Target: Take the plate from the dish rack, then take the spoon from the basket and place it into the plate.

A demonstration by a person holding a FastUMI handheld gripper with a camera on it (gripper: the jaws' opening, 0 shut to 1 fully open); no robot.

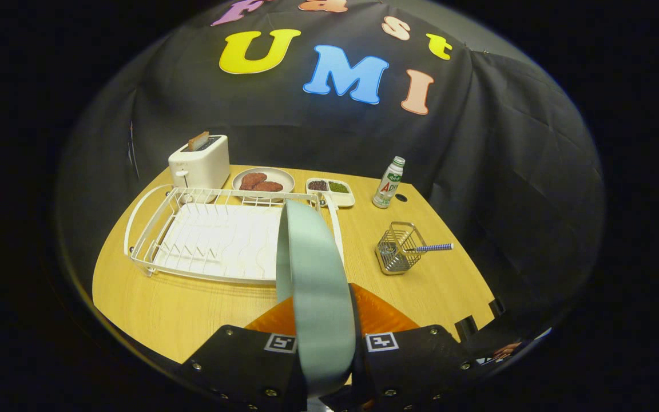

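Pinched edge-on between my gripper [322, 337] fingers stands the plate [312, 286], low centre of frame, both fingers pressing on it. I note the table [152, 309] beneath. Left of centre sits the dish rack [215, 240]; upper left, a toaster [201, 163]. Right of centre, the basket [399, 249] holds the spoon [433, 247], handle jutting right.

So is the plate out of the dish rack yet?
Out. The plate stands on edge, gripped between the gripper fingers, lifted in front of the dish rack, whose slots are empty.
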